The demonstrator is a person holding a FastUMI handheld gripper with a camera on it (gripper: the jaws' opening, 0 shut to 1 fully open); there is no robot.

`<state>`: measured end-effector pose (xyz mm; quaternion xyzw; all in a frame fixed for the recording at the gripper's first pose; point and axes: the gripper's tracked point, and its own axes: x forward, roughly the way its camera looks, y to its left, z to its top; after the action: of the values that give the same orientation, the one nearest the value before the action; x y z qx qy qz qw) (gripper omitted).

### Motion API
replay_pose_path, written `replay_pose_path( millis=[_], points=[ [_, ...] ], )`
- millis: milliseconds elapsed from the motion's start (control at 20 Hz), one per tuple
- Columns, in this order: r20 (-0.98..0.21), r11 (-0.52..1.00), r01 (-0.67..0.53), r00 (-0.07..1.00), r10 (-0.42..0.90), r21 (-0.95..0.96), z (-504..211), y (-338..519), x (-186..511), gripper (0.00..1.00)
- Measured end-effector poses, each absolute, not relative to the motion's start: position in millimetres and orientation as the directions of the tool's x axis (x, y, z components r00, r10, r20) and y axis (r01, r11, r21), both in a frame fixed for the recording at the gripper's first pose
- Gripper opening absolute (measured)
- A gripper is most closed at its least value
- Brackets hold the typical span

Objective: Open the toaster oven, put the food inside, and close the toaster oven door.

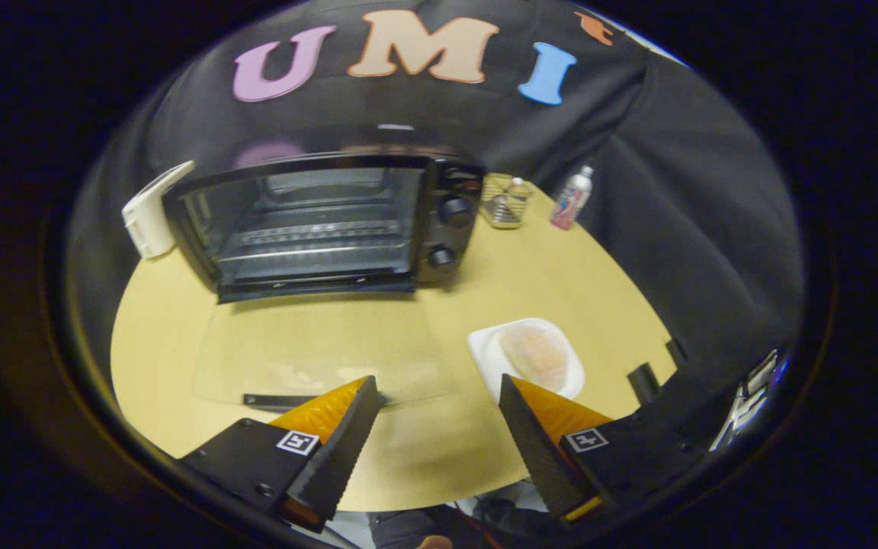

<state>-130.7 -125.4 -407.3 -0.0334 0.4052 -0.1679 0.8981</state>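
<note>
The black toaster oven (pixel 325 221) stands at the back of the wooden table with its glass door (pixel 317 358) folded down flat toward me. Its handle lies just ahead of my left finger. The wire rack inside is bare. A pale round piece of food (pixel 536 355) rests on a white plate (pixel 485 347) to the right of the door, just beyond my right finger. My gripper (pixel 439 393) hovers above the table's near edge, open, with nothing between its fingers.
A white object (pixel 151 212) leans by the oven's left side. Right of the oven sit a small wire holder (pixel 505 202) and a bottle (pixel 571 198). The table (pixel 599 290) has bare wood around the plate. Black cloth walls surround it.
</note>
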Motion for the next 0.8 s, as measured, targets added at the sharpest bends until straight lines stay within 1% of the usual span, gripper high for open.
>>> replay_pose_path(
  millis=[150,300,550,750,800],
  points=[
    [-0.727,0.913,0.332,0.564,-0.392,-0.236,-421.6,-178.4,-121.3,1.00],
    [-0.753,0.890,0.343,0.488,-0.441,-0.300,-446.2,-220.2,-118.9,1.00],
    [-0.815,0.900,0.318,0.405,-0.414,-0.299,-489.9,-245.7,-119.3,1.00],
    [-0.845,0.913,0.336,0.396,-0.360,-0.231,-511.5,-245.4,-116.8,1.00],
    [-0.841,0.911,0.347,0.404,-0.360,-0.223,-513.2,-248.0,-110.2,0.98]
  ],
)
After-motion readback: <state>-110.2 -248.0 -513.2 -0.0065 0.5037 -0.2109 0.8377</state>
